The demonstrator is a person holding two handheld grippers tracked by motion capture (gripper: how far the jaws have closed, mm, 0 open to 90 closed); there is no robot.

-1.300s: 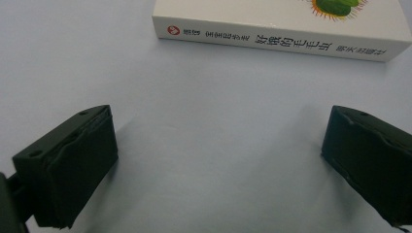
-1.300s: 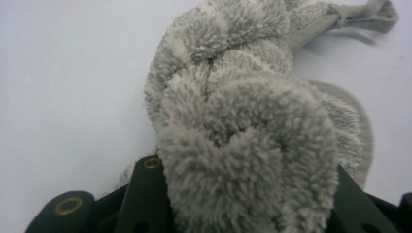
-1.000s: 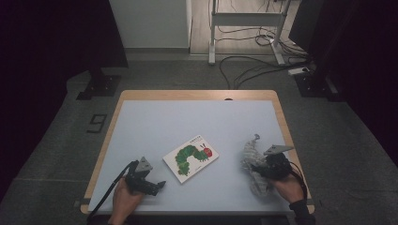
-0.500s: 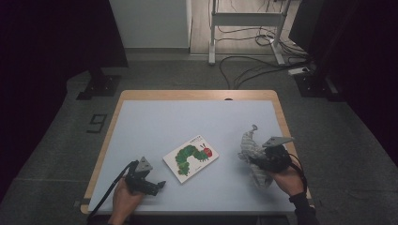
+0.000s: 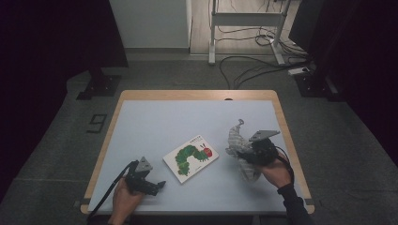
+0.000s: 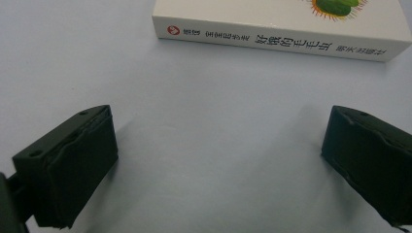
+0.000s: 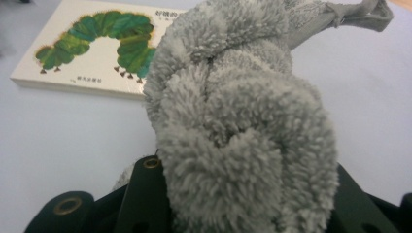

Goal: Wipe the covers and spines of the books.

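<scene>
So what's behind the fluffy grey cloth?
In the right gripper view, behind the fluffy grey cloth lies a caterpillar picture book on the pale blue table. The cloth covers the book's near right corner and the table beyond it.

Looked like a lab or recording studio: dark curtains [image 5: 51, 42] at the sides, grey carpet [image 5: 70, 140], loose cables [image 5: 244, 63] across the floor, a metal stand [image 5: 244, 23] behind a lone pale-topped table [image 5: 159, 122].
</scene>
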